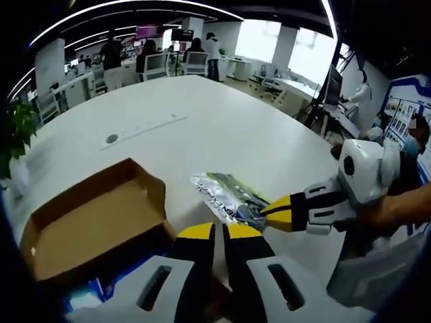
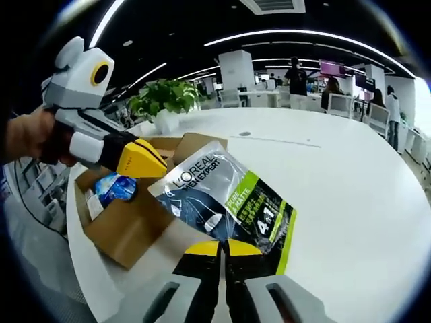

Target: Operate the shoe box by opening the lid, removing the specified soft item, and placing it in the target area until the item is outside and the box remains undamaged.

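Sachet (image 2: 225, 202) in right tool (image 2: 222, 247)

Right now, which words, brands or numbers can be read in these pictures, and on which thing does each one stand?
"L'OREAL MEN EXPERT": on the sachet that the right gripper holds.
"PURE & MATTE": on its green band, small and only partly sharp.
"4 in 1": on its lower corner, partly blurred.
Finer print on the sachet: too small to read.
Blue packet in the cardboard box: too blurred to read.

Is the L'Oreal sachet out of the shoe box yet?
Out. The right claw holds the L'Oreal sachet above the white table, beside the open shoe box.
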The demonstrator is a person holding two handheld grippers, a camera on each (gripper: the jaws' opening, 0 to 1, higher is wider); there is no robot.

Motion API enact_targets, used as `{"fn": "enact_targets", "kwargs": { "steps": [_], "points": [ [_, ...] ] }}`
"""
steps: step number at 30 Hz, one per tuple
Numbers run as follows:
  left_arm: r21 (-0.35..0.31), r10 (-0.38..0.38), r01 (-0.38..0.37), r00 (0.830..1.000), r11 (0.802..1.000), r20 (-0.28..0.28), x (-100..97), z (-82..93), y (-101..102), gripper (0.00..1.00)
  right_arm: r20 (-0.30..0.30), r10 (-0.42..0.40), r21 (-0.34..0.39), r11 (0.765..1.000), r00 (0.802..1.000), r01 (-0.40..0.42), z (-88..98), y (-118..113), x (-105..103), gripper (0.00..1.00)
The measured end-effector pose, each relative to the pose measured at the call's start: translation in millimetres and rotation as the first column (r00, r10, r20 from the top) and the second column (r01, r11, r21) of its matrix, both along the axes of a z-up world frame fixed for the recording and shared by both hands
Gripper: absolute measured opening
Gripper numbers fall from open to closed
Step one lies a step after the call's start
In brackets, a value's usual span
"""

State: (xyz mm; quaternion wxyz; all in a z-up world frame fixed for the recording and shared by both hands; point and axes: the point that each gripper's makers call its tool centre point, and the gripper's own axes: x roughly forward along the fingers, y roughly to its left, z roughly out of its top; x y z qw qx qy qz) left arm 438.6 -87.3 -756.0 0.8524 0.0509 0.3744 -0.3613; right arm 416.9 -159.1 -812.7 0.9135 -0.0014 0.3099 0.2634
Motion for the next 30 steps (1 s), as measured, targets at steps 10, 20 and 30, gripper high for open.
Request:
{"fn": "enact_targets", "kwargs": {
  "steps": [10, 20, 30],
  "points": [
    [-0.023, 0.020, -0.019, 1.000, 1.000, 0.023, -1.5, 13.4, 12.4, 0.06, -0.027, 0.050, -0.046, 0.998, 0.998, -0.051, -15.0, -1.6, -3.0, 0.00],
    [-0.060, 0.065, -0.062, 0.997, 0.996, 0.046, -2.0, 27.7, 31.5, 0.07, -0.051, 0.112, -0.116, 0.986, 0.992, -0.117, -29.1, -2.9, -9.6, 0.00],
    [-0.070, 0.105, -0.101, 0.993, 0.992, 0.054, -3.8, 31.8, 58.3, 0.08, -0.060, 0.124, -0.164, 0.978, 0.990, -0.132, -36.1, -8.7, -17.4, 0.01]
  ]
}}
